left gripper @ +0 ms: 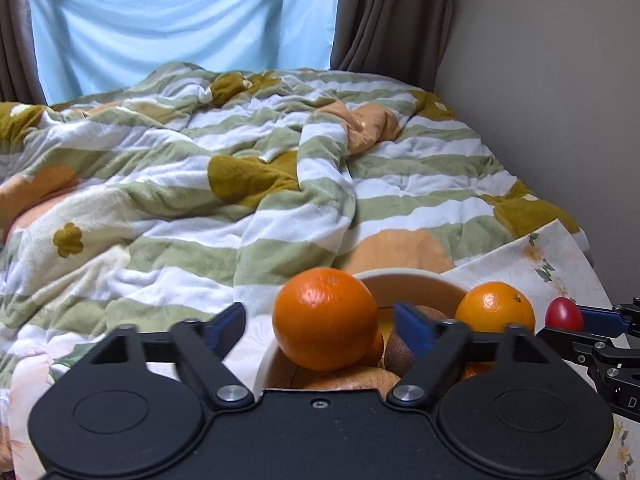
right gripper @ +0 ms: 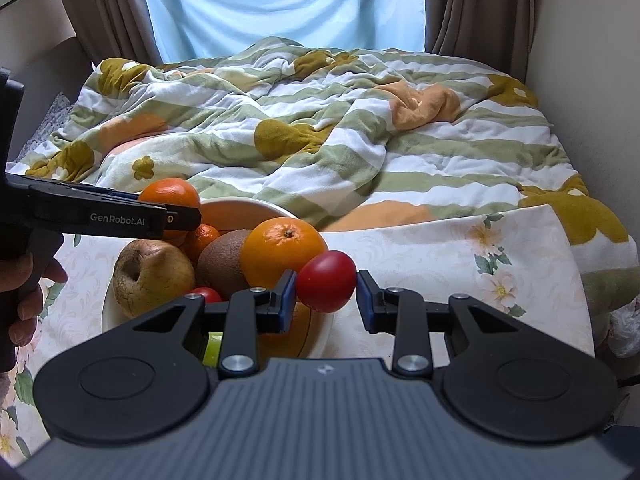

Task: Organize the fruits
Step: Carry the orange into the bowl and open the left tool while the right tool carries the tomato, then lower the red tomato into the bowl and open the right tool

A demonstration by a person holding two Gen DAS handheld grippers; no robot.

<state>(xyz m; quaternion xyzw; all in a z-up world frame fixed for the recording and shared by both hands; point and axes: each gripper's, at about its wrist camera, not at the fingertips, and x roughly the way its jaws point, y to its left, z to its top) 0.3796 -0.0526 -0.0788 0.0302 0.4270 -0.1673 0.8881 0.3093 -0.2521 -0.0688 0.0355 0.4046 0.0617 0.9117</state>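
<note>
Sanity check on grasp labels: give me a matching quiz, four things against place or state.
Things:
1. big tomato
2. pear
3. kiwi
4. left tongs

Places or states:
a. open, around the far orange
b. gripped in the right tongs
c. in the bowl, between the pear and the near orange
d. in the bowl, left front, blemished skin

Pairs: 1-b, 2-d, 3-c, 4-a

soft daylight comes through the pale blue curtain (right gripper: 280, 4) at the back, no harsh shadows. fisheye bends the edges, corners go dark, slight glare on the oranges (left gripper: 326, 314).
</note>
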